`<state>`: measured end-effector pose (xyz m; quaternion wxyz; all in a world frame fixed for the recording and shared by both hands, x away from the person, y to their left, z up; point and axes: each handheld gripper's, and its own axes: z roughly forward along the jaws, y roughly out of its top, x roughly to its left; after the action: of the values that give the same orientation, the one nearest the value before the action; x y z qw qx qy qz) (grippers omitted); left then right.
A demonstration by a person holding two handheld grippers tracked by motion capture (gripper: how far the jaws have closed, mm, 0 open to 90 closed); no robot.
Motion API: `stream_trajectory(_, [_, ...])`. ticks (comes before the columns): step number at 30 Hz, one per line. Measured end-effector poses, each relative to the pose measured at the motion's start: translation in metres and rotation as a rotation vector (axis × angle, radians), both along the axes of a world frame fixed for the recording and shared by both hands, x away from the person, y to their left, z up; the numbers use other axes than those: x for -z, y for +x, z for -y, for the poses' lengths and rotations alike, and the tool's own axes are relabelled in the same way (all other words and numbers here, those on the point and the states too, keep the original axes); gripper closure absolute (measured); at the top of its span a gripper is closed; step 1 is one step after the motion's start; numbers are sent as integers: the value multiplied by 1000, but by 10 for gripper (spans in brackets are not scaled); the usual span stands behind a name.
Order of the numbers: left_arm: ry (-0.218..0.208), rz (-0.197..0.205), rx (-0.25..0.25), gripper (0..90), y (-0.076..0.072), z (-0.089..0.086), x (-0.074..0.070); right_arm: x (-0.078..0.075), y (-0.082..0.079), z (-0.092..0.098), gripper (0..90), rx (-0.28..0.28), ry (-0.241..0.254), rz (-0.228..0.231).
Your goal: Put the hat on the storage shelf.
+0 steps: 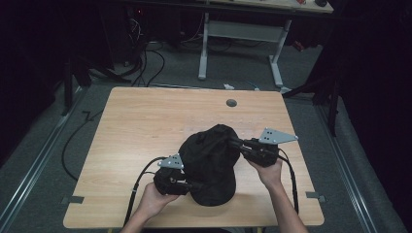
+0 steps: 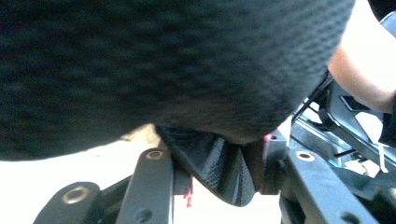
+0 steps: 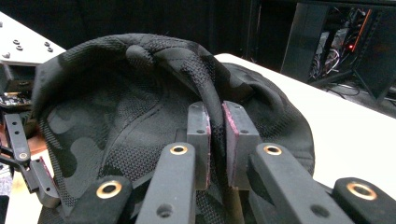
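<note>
**Both grippers clamped on a black mesh garment**

Nearest the high camera, two hands come up from the bottom edge, each holding a gripper against a black fabric bundle [image 1: 211, 165] on the wooden surface [image 1: 141, 126]. The left gripper [image 1: 194, 185] meets the bundle's near-left side; the right gripper [image 1: 236, 143] meets its far-right side. The bundle's long axis runs from the near edge toward the grommet hole [image 1: 231, 103] beyond it.

Closer in, the right gripper view shows what the high view cannot: the jaws pressed together on a raised, rolled fold of camouflage-patterned mesh. In the left gripper view, a flap of the same mesh sits pinched between the jaws, with the bulk of the cloth overhead.
</note>
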<state>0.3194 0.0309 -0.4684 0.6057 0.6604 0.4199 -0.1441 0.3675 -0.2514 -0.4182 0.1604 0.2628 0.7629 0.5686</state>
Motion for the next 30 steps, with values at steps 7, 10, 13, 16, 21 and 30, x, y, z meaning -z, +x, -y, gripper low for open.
stream_trajectory(7, [-9,2,48,803,-6,1,-3,-1,-1,0,788,6,1,3])
stream_trajectory(10, [-13,9,51,815,-8,1,-4,-1,-1,0,774,5,7,4])
stream_trajectory(13, [-21,32,40,823,-9,-1,-5,-2,-2,0,735,11,25,11])
stream_trajectory(16, [-30,47,21,827,-9,-3,-6,-4,-3,2,647,22,46,11])
stream_trajectory(21, [-31,63,-3,830,-9,-7,-8,-4,-4,7,531,53,26,-20])
stream_trajectory(30, [-60,92,-83,828,-7,-19,-15,19,-6,18,478,125,-74,-99])
